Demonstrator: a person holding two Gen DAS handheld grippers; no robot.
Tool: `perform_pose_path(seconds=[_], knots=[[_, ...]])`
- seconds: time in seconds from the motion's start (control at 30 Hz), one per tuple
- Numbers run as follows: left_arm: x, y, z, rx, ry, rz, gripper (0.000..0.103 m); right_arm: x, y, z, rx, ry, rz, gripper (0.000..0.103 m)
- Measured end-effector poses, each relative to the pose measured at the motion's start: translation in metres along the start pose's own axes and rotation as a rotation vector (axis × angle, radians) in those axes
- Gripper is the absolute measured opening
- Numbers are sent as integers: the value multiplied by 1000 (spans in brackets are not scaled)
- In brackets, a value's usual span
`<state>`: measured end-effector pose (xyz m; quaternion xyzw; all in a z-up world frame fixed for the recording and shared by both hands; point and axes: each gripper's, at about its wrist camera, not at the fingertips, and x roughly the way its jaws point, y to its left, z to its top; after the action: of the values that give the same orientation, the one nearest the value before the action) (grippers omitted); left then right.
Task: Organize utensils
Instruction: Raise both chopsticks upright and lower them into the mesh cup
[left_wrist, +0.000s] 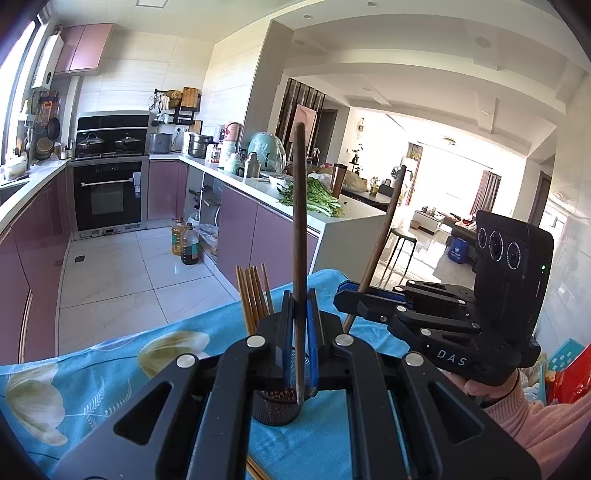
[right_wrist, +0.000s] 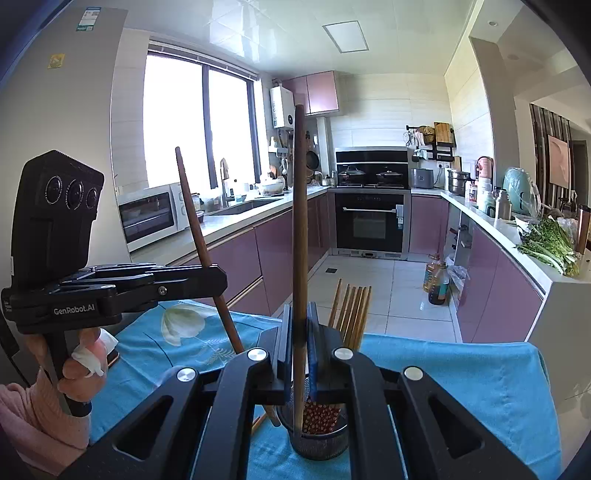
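Observation:
My left gripper (left_wrist: 299, 325) is shut on a long dark wooden utensil handle (left_wrist: 300, 229), held upright over a dark mesh utensil holder (left_wrist: 275, 410). My right gripper (right_wrist: 300, 332) is shut on a second wooden utensil handle (right_wrist: 300, 221), upright over the same mesh holder (right_wrist: 319, 441). Several light wooden chopsticks (left_wrist: 253, 291) stand in the holder and also show in the right wrist view (right_wrist: 352, 310). The right gripper appears in the left wrist view (left_wrist: 354, 293), and the left one in the right wrist view (right_wrist: 216, 275). The utensils' lower ends are hidden.
The holder stands on a table with a blue flowered cloth (left_wrist: 110, 373). A loose chopstick (right_wrist: 258, 422) lies on the cloth by the holder. Purple kitchen cabinets (right_wrist: 280, 247), an oven (right_wrist: 371, 225) and a counter with greens (right_wrist: 550, 245) lie beyond the table edge.

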<state>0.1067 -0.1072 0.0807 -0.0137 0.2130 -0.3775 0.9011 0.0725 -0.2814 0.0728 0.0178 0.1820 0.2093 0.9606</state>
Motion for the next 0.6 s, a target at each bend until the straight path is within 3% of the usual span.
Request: perform_pose_path(seconds=[0.6], knots=[[19, -14, -4, 7, 62, 20, 7, 27, -5, -10, 31, 50, -24, 6]])
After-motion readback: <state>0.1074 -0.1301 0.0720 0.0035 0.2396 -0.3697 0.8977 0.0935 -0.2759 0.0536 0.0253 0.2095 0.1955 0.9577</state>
